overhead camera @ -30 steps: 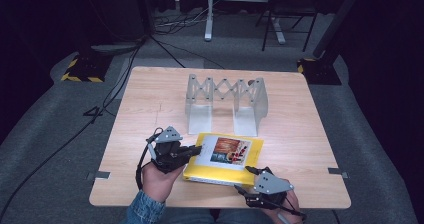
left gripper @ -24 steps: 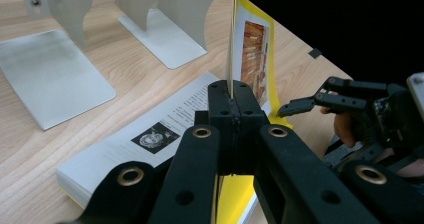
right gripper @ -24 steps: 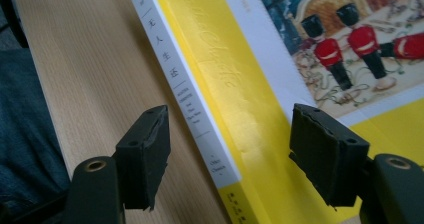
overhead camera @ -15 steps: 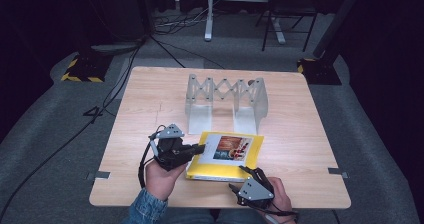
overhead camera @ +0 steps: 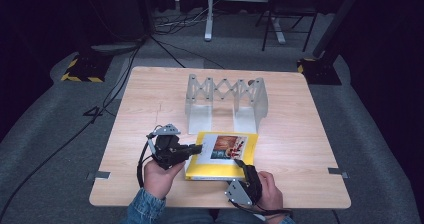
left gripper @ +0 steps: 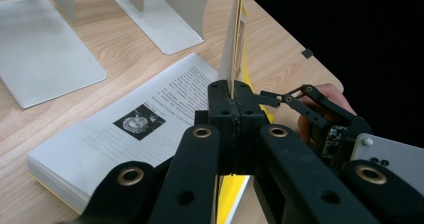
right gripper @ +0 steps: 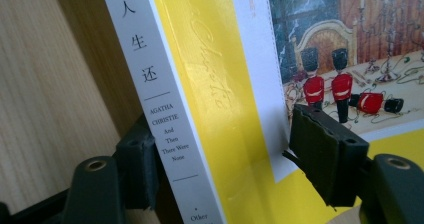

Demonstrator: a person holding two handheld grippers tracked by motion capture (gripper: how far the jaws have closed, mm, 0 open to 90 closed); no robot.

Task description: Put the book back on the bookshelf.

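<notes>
A yellow book [overhead camera: 222,156] is lying near the front edge of the tabletop [overhead camera: 300,134], just in front of the grey accordion-style book rack [overhead camera: 226,100] standing at the middle. The left gripper [overhead camera: 192,149] is clamping the book's front cover [left gripper: 235,39], its jaws pressed tight on the cover's edge; in the left gripper view that cover is standing up almost vertical, and the first printed page [left gripper: 150,116] is lying exposed beside it. The right gripper [overhead camera: 243,170] is sitting at the book's front right corner, its jaws spread either side of the spine [right gripper: 160,114], one pad on the wood side and one resting on the cover picture; it is not squeezing yet, as far as I can tell.

Compared with a second ago, the right hand [overhead camera: 267,186] is now further left and tucked in against the book, where before it was hovering off the corner, and the book itself is sitting slightly skewed. To me that is looking like preparation to grip the spine while the left lifts the cover, perhaps to open the book or stand it up for the rack
</notes>
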